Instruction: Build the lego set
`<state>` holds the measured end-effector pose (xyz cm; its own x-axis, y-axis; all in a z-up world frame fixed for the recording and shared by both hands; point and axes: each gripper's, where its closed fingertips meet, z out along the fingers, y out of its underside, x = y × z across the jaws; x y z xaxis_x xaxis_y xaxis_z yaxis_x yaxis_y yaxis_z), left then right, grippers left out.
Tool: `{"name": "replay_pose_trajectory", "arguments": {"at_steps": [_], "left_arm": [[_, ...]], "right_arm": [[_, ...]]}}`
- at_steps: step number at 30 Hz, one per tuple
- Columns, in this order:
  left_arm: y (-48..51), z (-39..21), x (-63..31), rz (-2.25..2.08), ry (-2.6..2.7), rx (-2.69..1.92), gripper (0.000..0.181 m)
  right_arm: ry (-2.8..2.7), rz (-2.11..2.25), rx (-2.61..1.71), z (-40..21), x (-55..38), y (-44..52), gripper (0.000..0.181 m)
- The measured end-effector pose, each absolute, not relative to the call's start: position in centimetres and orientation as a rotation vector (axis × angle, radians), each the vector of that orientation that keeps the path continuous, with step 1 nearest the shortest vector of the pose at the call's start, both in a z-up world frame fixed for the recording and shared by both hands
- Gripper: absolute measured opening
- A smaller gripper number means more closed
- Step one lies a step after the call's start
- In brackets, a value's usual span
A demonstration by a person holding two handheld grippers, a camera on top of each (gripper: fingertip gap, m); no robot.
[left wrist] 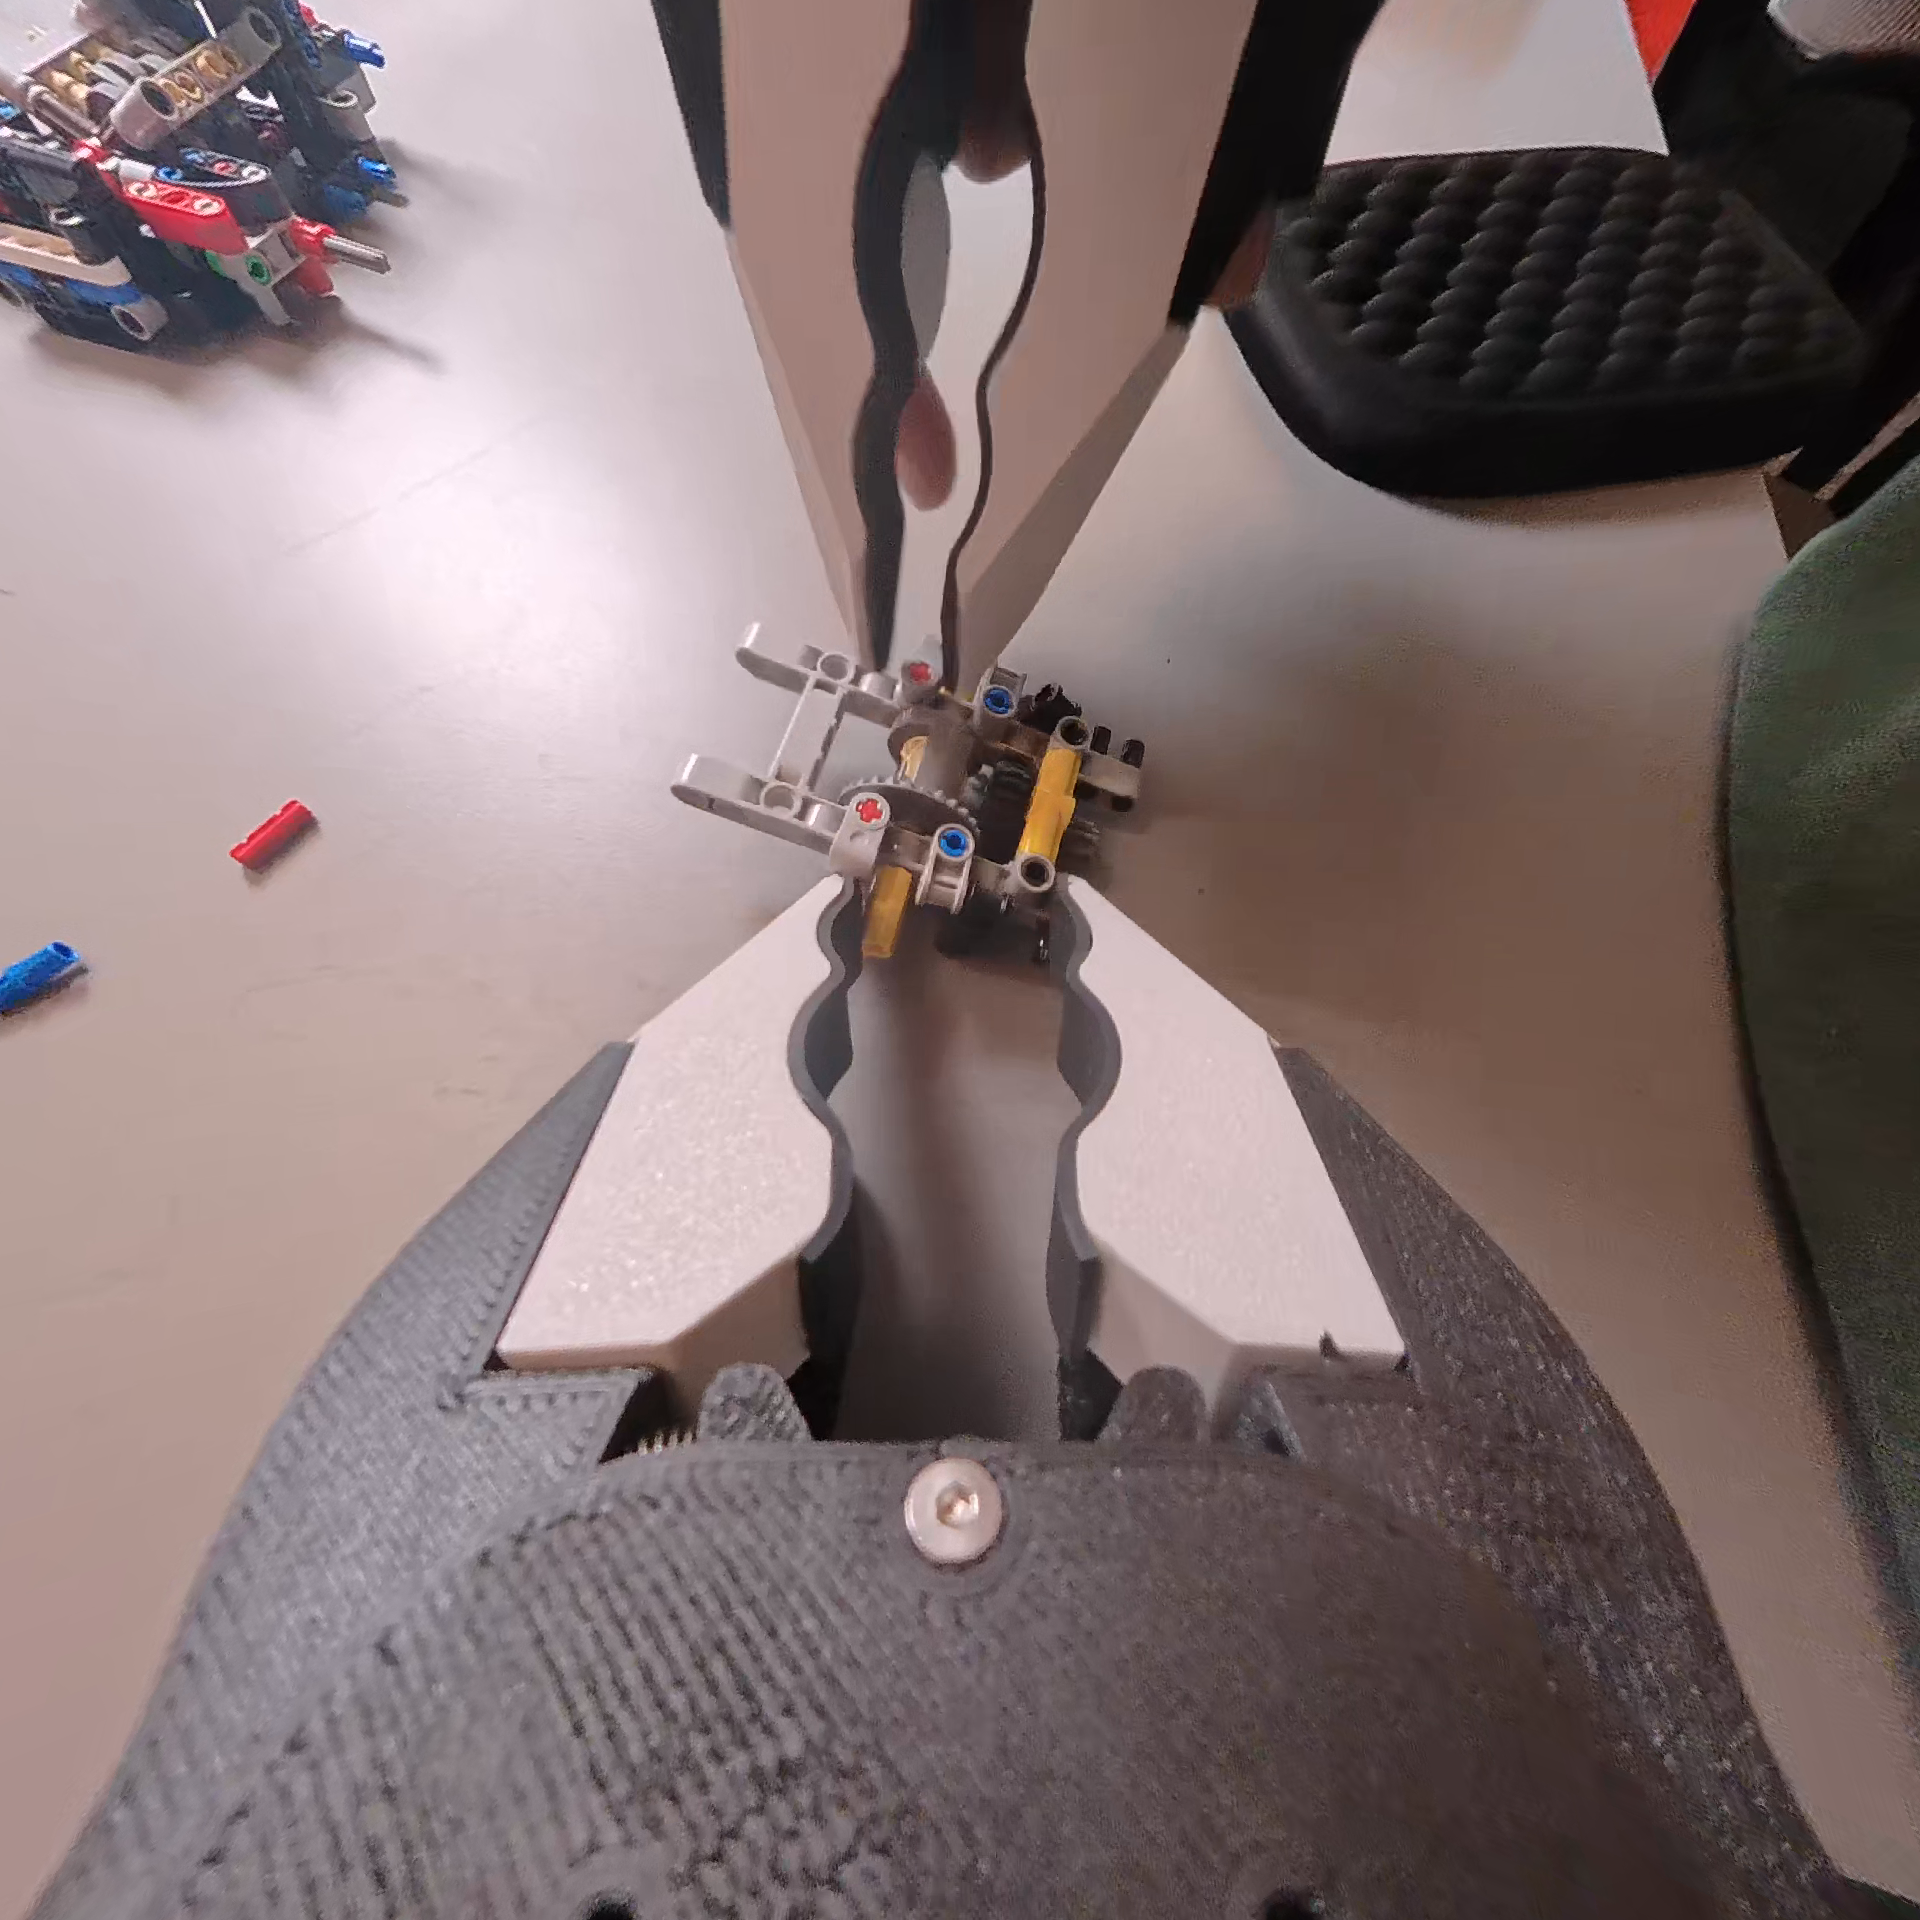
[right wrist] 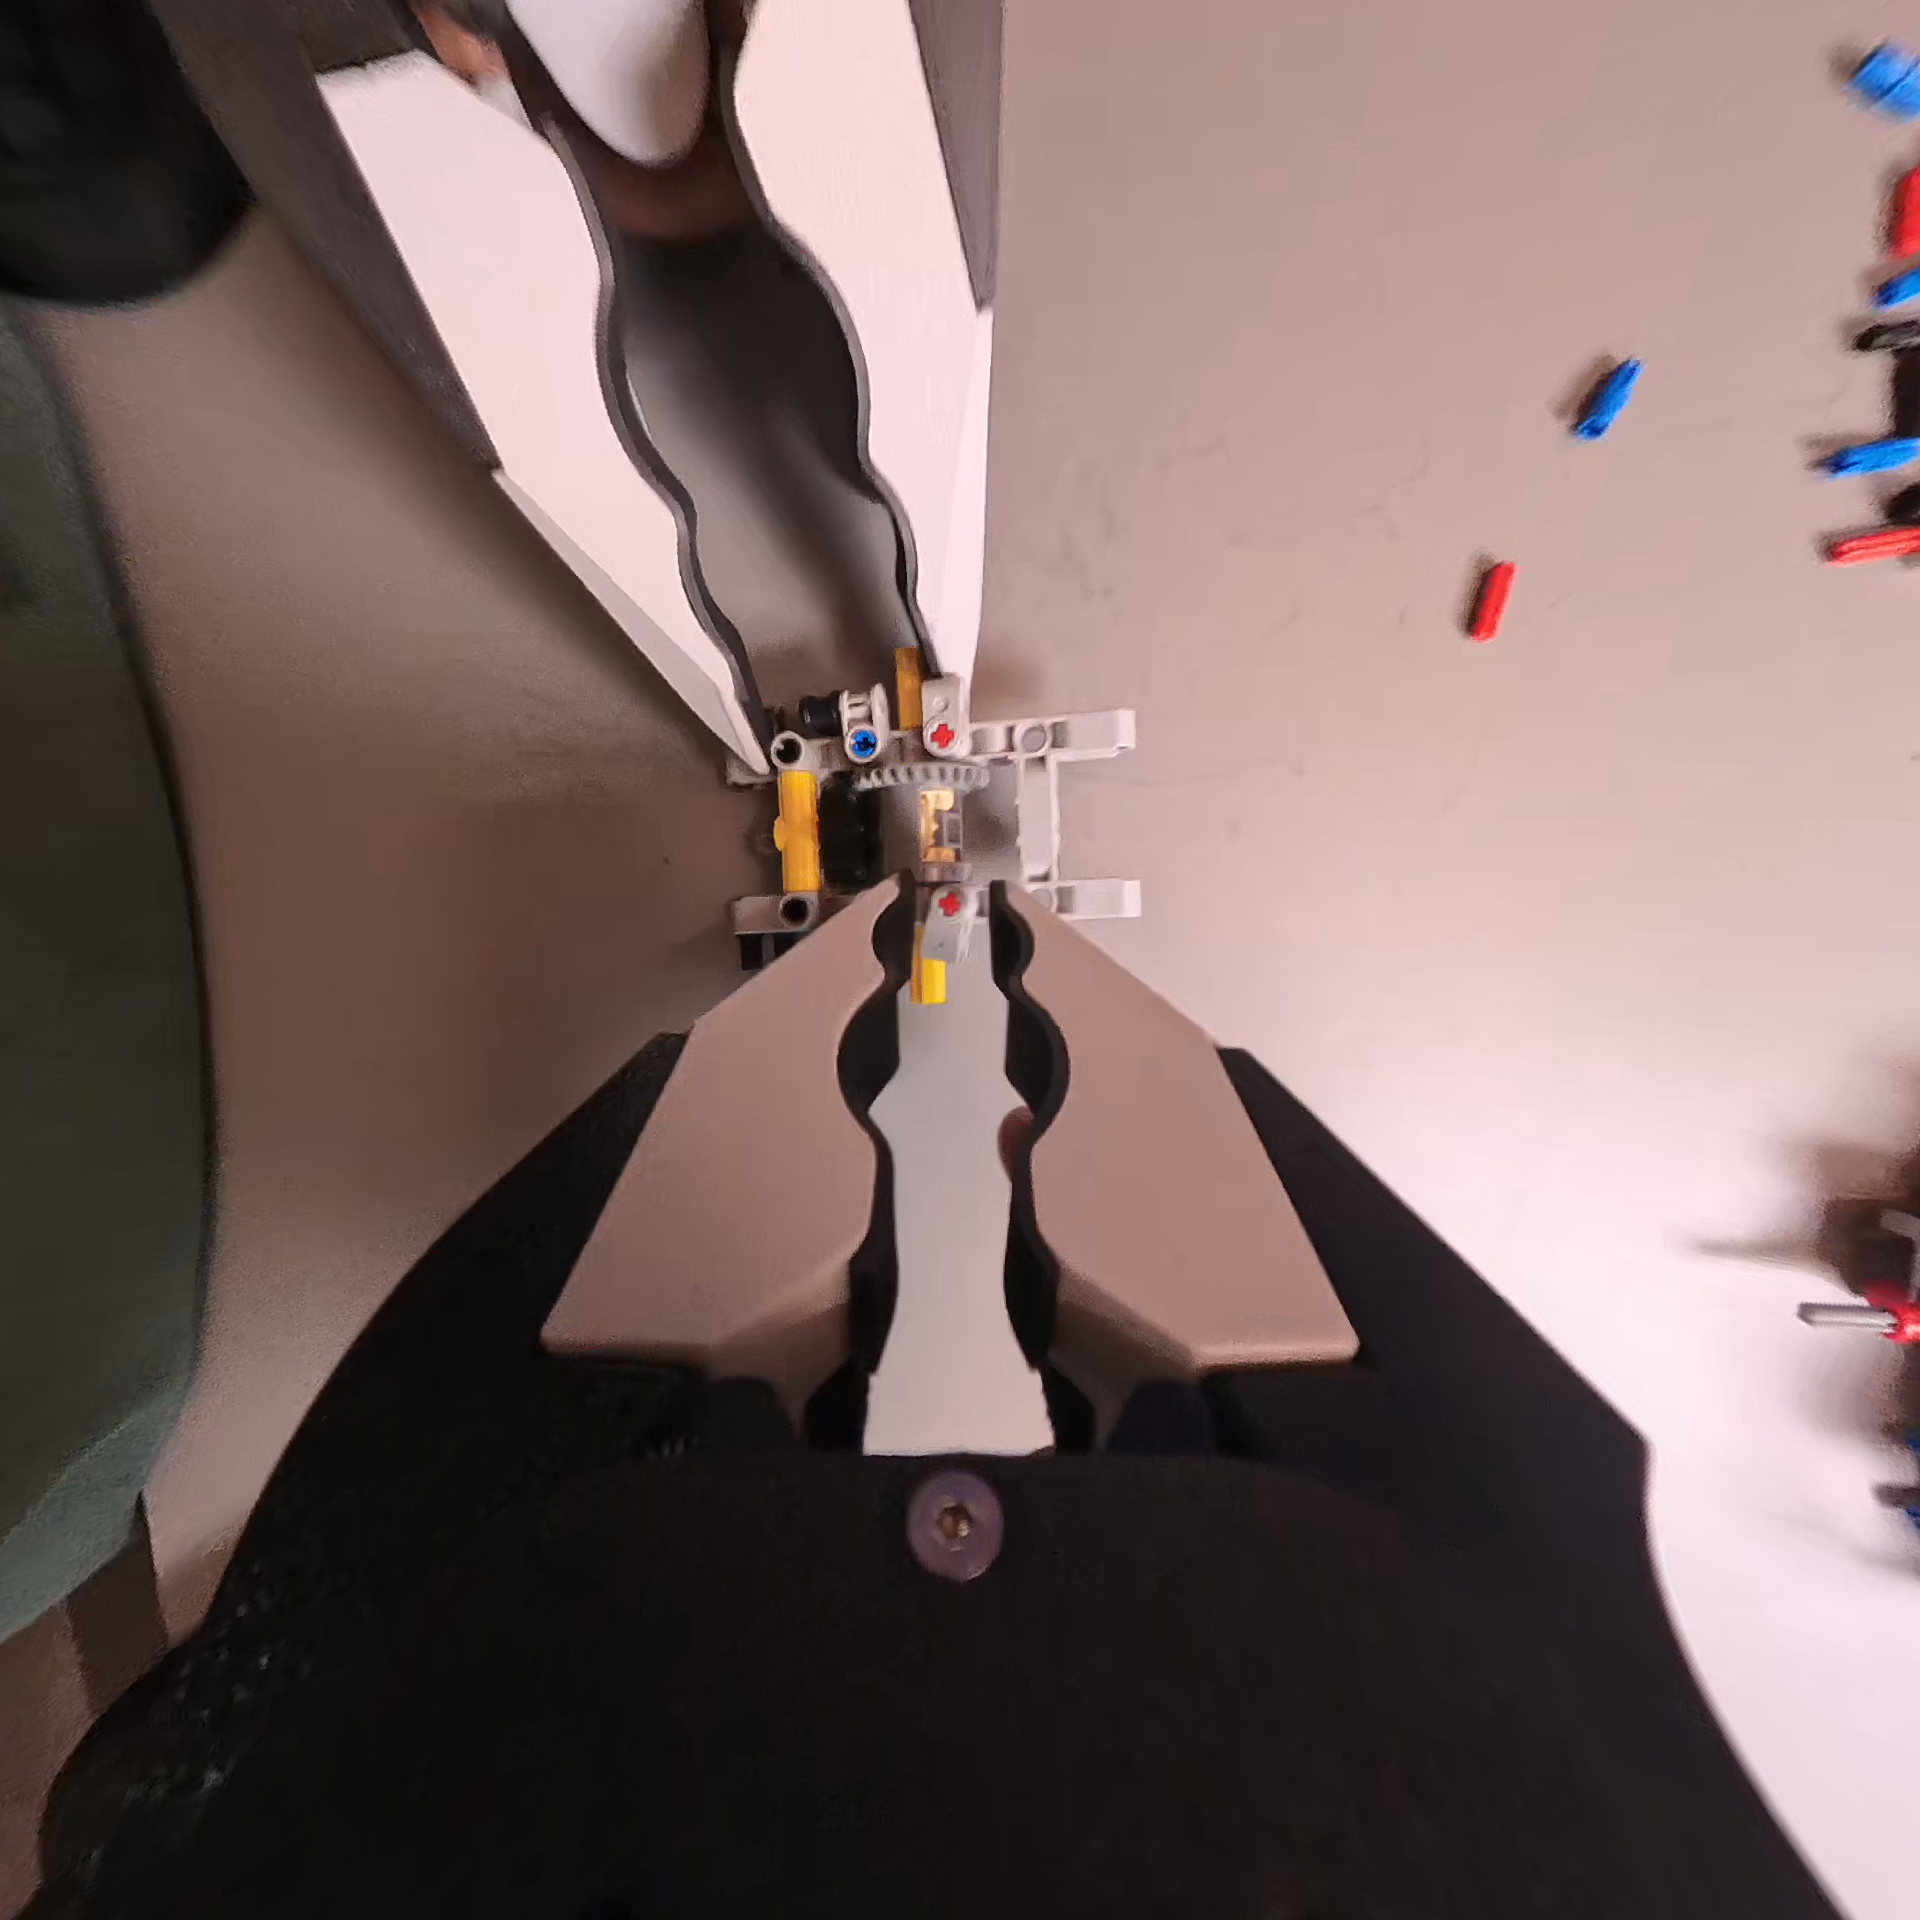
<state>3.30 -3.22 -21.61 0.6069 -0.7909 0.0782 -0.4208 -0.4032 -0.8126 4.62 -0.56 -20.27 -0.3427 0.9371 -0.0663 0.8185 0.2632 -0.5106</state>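
We hold the small gear assembly [left wrist: 914, 790] between both grippers: left gripper [left wrist: 961, 914] narrowly clamps one end, right gripper [right wrist: 940, 904] pinches the other. Loose pins [left wrist: 272, 833] lie aside; much remains.

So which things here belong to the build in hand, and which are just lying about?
In hand:
small gear assembly
left gripper
right gripper

Lying about:
larger built model
loose red pin
loose blue pin
black foam pad
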Motion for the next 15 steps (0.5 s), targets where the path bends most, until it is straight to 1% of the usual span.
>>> {"name": "replay_pose_trajectory", "arguments": {"at_steps": [1, 4, 11, 15], "left_arm": [[-3.3, -21.6, 3.3, -0.597, 0.961, -2.036, 0.034], [-3.3, -21.6, 3.3, -0.609, 0.963, -2.035, 0.034], [-3.1, -21.6, 3.4, -0.593, 0.981, -2.029, 0.034], [-3.0, -21.6, 3.5, -0.584, 0.988, -2.024, 0.034]], "right_arm": [[-2.243, 0.726, -1.605, -19.8, 4.6, -0.3, 0.014], [-2.168, 0.800, -1.504, -19.4, 5.3, 0.0, 0.014], [-1.962, 0.900, -1.493, -20.4, 5.6, -0.1, 0.012], [-1.964, 0.912, -1.452, -20.8, 5.3, -0.4, 0.008]]}}
